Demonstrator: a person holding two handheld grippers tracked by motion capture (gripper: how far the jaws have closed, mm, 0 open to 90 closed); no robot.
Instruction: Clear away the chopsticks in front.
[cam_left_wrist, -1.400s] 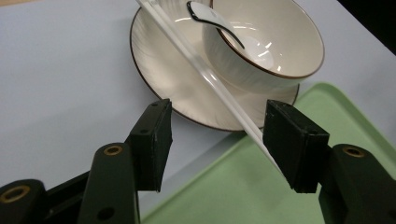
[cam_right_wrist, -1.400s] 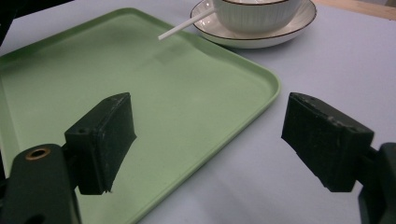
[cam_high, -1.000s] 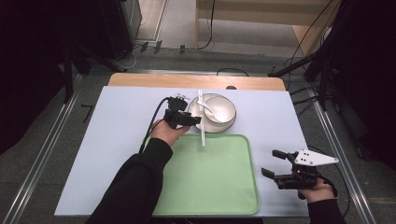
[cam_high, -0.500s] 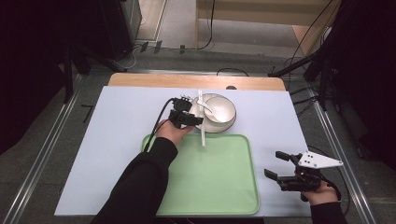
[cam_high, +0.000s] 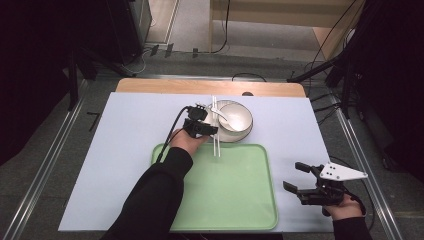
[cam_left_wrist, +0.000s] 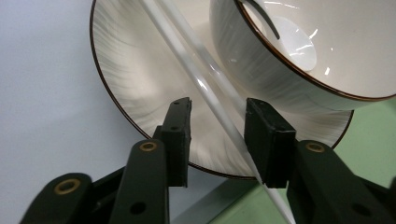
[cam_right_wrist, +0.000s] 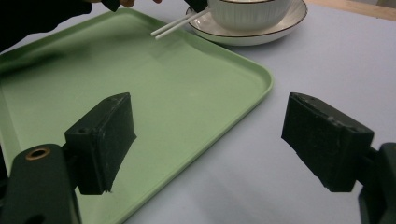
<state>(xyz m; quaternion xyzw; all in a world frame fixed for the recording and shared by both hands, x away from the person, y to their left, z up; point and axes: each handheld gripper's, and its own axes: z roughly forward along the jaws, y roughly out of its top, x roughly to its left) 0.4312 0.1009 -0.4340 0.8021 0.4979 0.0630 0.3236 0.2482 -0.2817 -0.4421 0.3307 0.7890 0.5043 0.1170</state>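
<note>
The left gripper (cam_high: 209, 126) reaches from the near left toward the white chopsticks (cam_high: 216, 131), which lie side by side across the left edge of the saucer (cam_high: 224, 137), their near tips jutting over the far rim of the green tray (cam_high: 260, 150). Resting on the saucer's raised rim keeps the sticks off the table, which probably explains why the grab is aimed there: the jaws can get around them without scraping the cloth. In the left gripper view the chopsticks (cam_left_wrist: 205, 93) run slantwise up between the two black pads; the jaws have just been closing, with the sticks between them, the right pad (cam_left_wrist: 267, 140) looks to be touching the sticks, but a clear gap remains at the left pad (cam_left_wrist: 180, 135), so nothing is clamped yet. The bowl (cam_high: 236, 117) sits on the saucer just right of the sticks, with a white spoon (cam_high: 221, 115) leaning inside, so the approach from the left side avoids knocking it. The right gripper (cam_high: 300, 182) hovers low over the pale table (cam_high: 125, 140) at the near right, just beside the tray's right edge, jaws wide apart and empty, seemingly waiting its turn. In the right gripper view the tray (cam_right_wrist: 196, 98) lies ahead with its floor bare.
</note>
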